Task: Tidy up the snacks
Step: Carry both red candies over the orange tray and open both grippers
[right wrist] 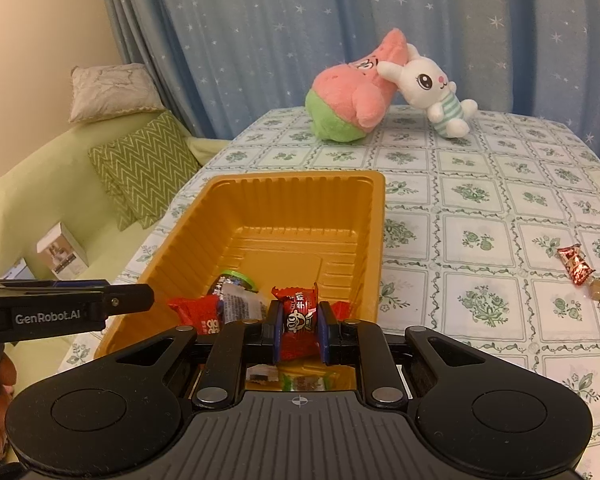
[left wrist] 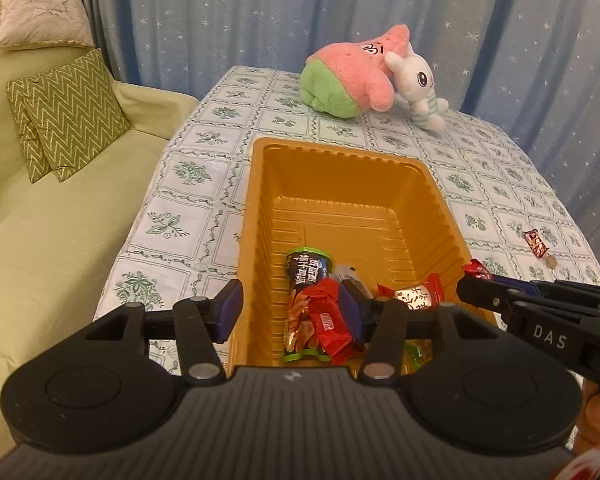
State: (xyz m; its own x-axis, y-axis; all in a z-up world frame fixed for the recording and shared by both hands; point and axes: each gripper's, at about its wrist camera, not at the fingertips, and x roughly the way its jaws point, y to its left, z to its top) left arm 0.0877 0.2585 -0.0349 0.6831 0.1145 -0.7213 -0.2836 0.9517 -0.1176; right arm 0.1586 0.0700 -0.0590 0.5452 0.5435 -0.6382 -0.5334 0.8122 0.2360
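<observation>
An orange plastic tray [left wrist: 332, 152] [right wrist: 300, 178] sits on the flowered tablecloth. Its near end holds a dark green-rimmed packet [left wrist: 308, 268], red packets [left wrist: 328, 320] and a red-and-white candy [left wrist: 416, 294]. My left gripper [left wrist: 291, 312] is open above the tray's near left corner, its pads touching nothing; in the right wrist view it enters from the left [right wrist: 128, 300]. My right gripper [right wrist: 300, 330] is shut on a red wrapped candy [right wrist: 298, 316] over the tray's near edge, and shows from the side in the left wrist view [left wrist: 476, 292]. A red wrapped candy [left wrist: 536, 242] [right wrist: 574, 264] lies loose on the cloth to the right, with a small brown candy [right wrist: 598, 290] beside it.
A pink-and-green plush [left wrist: 352, 76] and a white rabbit plush [left wrist: 420, 84] lie at the table's far end before a blue star curtain. A green sofa [left wrist: 60, 240] with zigzag cushions [left wrist: 68, 112] runs along the table's left side, a small box [right wrist: 62, 252] on it.
</observation>
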